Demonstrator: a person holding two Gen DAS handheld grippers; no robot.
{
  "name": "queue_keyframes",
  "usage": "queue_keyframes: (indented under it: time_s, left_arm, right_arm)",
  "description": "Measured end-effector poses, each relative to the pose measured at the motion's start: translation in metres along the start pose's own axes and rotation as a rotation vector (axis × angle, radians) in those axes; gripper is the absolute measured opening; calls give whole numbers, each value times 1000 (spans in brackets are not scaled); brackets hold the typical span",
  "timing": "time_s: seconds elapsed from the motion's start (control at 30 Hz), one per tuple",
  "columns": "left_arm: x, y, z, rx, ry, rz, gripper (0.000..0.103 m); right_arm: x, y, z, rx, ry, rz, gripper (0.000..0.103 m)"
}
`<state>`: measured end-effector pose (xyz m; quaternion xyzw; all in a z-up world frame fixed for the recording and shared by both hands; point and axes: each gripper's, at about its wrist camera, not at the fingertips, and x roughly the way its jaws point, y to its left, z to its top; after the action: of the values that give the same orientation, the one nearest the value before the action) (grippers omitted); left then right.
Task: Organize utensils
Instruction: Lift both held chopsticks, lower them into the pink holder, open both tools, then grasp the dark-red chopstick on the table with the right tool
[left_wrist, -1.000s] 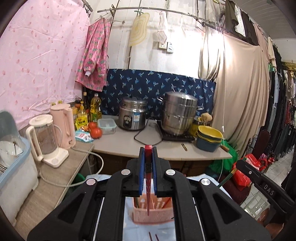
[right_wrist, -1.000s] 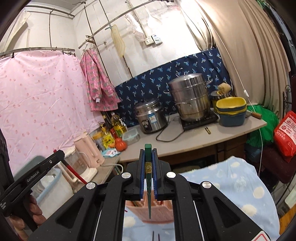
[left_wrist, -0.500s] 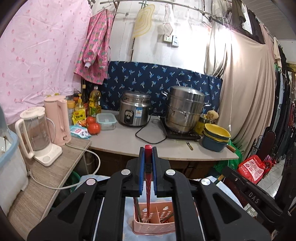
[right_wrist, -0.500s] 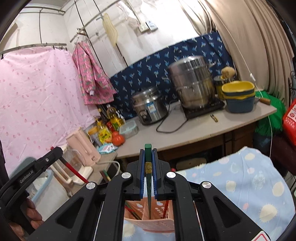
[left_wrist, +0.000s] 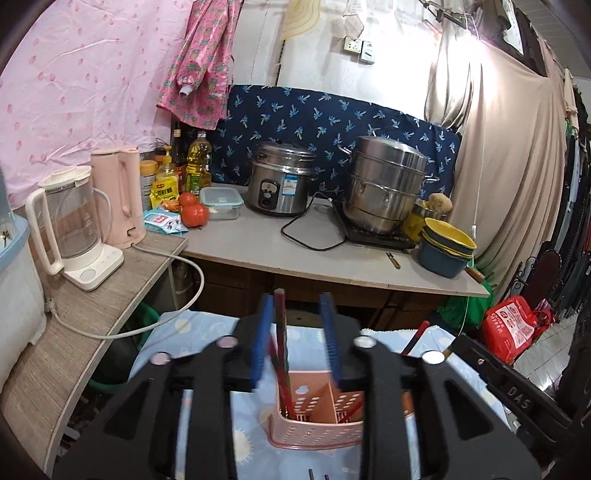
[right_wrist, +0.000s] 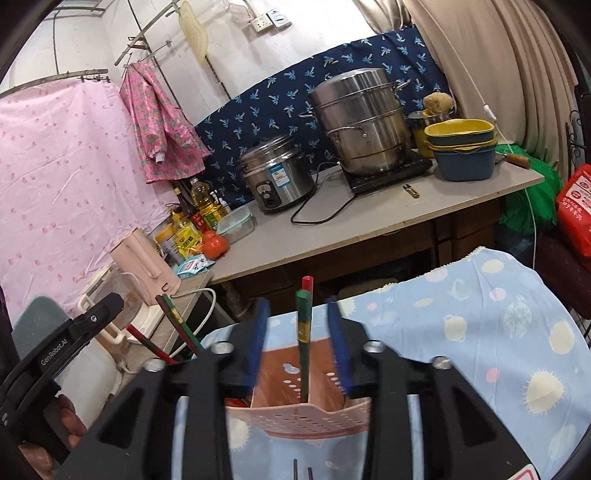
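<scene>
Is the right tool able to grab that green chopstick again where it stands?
Probably yes. The right tool is open with the green chopstick upright between its fingers, standing in the pink basket; nothing blocks it.

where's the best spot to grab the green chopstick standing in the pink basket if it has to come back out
Take the green chopstick by its upper end, above the gold band, coming straight down from above. It stands nearly upright in the pink basket, whose walls hide its lower part, and the open right tongs already straddle it.
</scene>
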<state>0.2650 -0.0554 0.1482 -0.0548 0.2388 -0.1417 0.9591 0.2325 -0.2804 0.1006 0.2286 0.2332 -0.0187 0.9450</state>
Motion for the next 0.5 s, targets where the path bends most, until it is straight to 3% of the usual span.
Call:
queue_keyframes:
  time_s: [0.5]
  left_arm:
    - [-29,-5,-28,11,44,28,36]
  right_arm:
    - [-46,5,-35,-43,24,8,40]
